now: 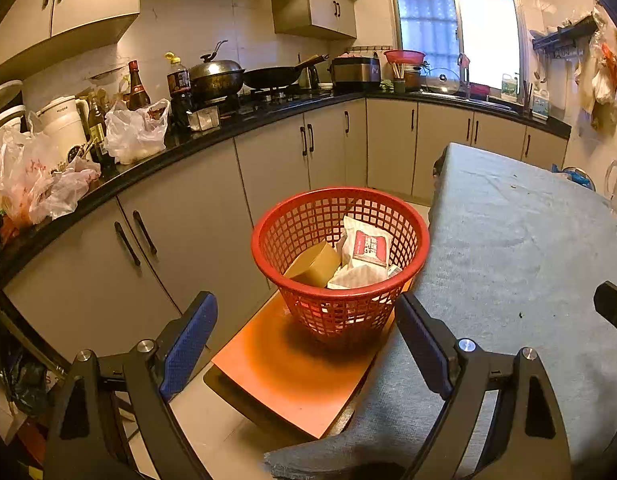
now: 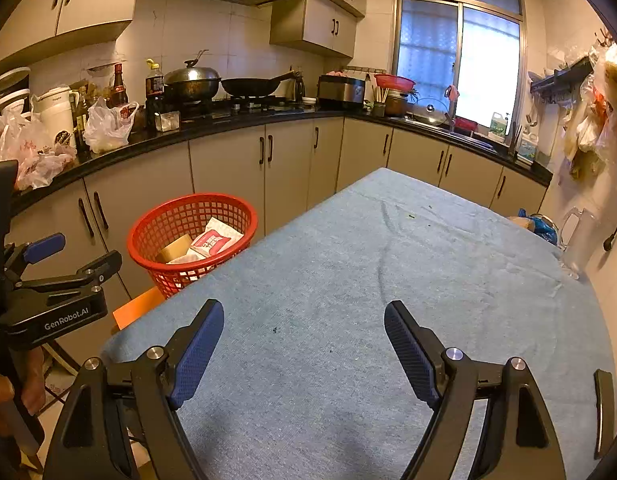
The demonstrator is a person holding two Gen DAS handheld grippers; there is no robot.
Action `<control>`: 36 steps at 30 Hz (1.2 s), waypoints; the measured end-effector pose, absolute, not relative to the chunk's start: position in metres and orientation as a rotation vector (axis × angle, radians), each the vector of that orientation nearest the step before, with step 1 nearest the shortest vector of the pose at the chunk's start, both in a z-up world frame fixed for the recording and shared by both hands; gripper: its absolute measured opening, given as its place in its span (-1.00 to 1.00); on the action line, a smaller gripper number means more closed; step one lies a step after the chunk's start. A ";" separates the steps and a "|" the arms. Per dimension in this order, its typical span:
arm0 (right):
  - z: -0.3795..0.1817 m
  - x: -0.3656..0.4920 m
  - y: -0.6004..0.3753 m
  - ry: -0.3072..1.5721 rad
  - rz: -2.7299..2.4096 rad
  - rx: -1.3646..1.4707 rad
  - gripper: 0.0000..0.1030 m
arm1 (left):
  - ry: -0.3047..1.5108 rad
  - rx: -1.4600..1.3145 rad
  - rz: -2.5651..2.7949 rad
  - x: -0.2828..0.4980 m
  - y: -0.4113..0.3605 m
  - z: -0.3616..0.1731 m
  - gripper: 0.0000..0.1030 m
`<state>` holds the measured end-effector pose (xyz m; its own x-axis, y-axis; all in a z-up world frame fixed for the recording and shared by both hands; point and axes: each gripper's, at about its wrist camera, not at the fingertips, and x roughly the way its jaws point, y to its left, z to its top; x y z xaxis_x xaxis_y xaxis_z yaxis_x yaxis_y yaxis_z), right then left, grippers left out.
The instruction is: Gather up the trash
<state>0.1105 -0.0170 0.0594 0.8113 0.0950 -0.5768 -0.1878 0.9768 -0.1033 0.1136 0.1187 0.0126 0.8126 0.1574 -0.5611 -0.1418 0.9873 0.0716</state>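
A red mesh basket (image 1: 340, 304) stands on an orange chair seat (image 1: 292, 376) beside the table; it also shows in the right wrist view (image 2: 164, 216). Inside lie a white and red packet (image 1: 366, 246), a tan cardboard box (image 1: 316, 266) and white wrappers. My left gripper (image 1: 306, 316) is open and empty, just in front of the basket. My right gripper (image 2: 304, 324) is open and empty above the blue-grey tablecloth (image 2: 348, 280). The left gripper's body (image 2: 56, 280) shows at the left of the right wrist view.
A black kitchen counter (image 1: 212, 136) runs along the wall with plastic bags (image 1: 136, 132), bottles, a wok (image 1: 272, 76) and a rice cooker. Grey cabinets stand below it. A clear jug (image 2: 576, 236) and a blue bag (image 2: 544, 226) sit at the table's far right edge.
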 end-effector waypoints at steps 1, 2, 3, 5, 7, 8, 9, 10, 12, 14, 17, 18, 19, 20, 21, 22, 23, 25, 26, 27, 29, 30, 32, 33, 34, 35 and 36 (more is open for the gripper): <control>0.059 0.111 -0.017 0.610 0.151 -0.158 0.67 | 0.605 0.024 0.159 0.114 0.120 0.011 0.74; 0.058 0.112 -0.017 0.612 0.149 -0.159 0.67 | 0.609 0.024 0.160 0.115 0.120 0.010 0.74; 0.057 0.113 -0.016 0.616 0.145 -0.160 0.67 | 0.612 0.023 0.160 0.116 0.122 0.009 0.74; 0.055 0.115 -0.016 0.626 0.143 -0.159 0.67 | 0.619 0.022 0.158 0.117 0.122 0.007 0.74; 0.054 0.116 -0.016 0.631 0.140 -0.159 0.67 | 0.621 0.025 0.161 0.118 0.123 0.005 0.74; 0.054 0.117 -0.016 0.632 0.140 -0.160 0.67 | 0.622 0.025 0.162 0.118 0.124 0.004 0.74; 0.053 0.117 -0.016 0.634 0.140 -0.162 0.67 | 0.623 0.023 0.161 0.118 0.125 0.004 0.74; 0.053 0.117 -0.017 0.635 0.140 -0.163 0.67 | 0.623 0.021 0.161 0.118 0.126 0.004 0.74; 0.052 0.117 -0.015 0.637 0.139 -0.167 0.67 | 0.625 0.020 0.159 0.118 0.126 0.003 0.74; 0.052 0.118 -0.014 0.640 0.138 -0.171 0.67 | 0.626 0.021 0.155 0.118 0.126 0.003 0.74; 0.051 0.117 -0.012 0.643 0.136 -0.173 0.67 | 0.629 0.025 0.156 0.119 0.125 0.001 0.74; 0.050 0.117 -0.012 0.644 0.136 -0.173 0.67 | 0.630 0.026 0.156 0.119 0.125 0.001 0.74; 0.050 0.117 -0.012 0.645 0.135 -0.173 0.67 | 0.629 0.025 0.157 0.119 0.125 0.000 0.74; 0.050 0.117 -0.012 0.645 0.134 -0.174 0.67 | 0.628 0.024 0.156 0.119 0.125 0.000 0.74; 0.050 0.117 -0.012 0.646 0.134 -0.174 0.68 | 0.628 0.024 0.155 0.119 0.126 0.001 0.74; 0.050 0.118 -0.012 0.646 0.133 -0.173 0.68 | 0.629 0.025 0.156 0.119 0.126 0.000 0.74; 0.050 0.118 -0.012 0.646 0.131 -0.173 0.68 | 0.628 0.026 0.158 0.119 0.126 0.000 0.74; 0.050 0.119 -0.013 0.646 0.131 -0.173 0.68 | 0.628 0.025 0.157 0.118 0.125 -0.001 0.74; 0.050 0.119 -0.013 0.646 0.131 -0.173 0.68 | 0.630 0.025 0.156 0.118 0.125 -0.001 0.74; 0.050 0.119 -0.013 0.645 0.131 -0.173 0.68 | 0.629 0.027 0.158 0.118 0.125 0.000 0.74; 0.050 0.119 -0.013 0.647 0.132 -0.174 0.68 | 0.628 0.026 0.156 0.118 0.125 0.000 0.74; 0.050 0.119 -0.013 0.646 0.132 -0.173 0.68 | 0.628 0.025 0.155 0.118 0.125 0.000 0.74; 0.050 0.119 -0.013 0.645 0.131 -0.174 0.68 | 0.628 0.026 0.158 0.118 0.124 0.000 0.74; 0.050 0.119 -0.013 0.646 0.131 -0.175 0.68 | 0.628 0.025 0.158 0.118 0.124 0.000 0.74; 0.050 0.118 -0.013 0.646 0.131 -0.174 0.68 | 0.628 0.025 0.159 0.118 0.124 -0.001 0.74; 0.050 0.119 -0.013 0.647 0.131 -0.173 0.68 | 0.628 0.025 0.160 0.118 0.124 -0.001 0.74; 0.050 0.119 -0.013 0.647 0.132 -0.173 0.67 | 0.628 0.025 0.159 0.118 0.125 0.000 0.74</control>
<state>0.1186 -0.0130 0.0502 0.7904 0.0678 -0.6088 -0.1753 0.9773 -0.1188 0.1180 0.1248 0.0004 0.7975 0.1556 -0.5829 -0.1405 0.9875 0.0713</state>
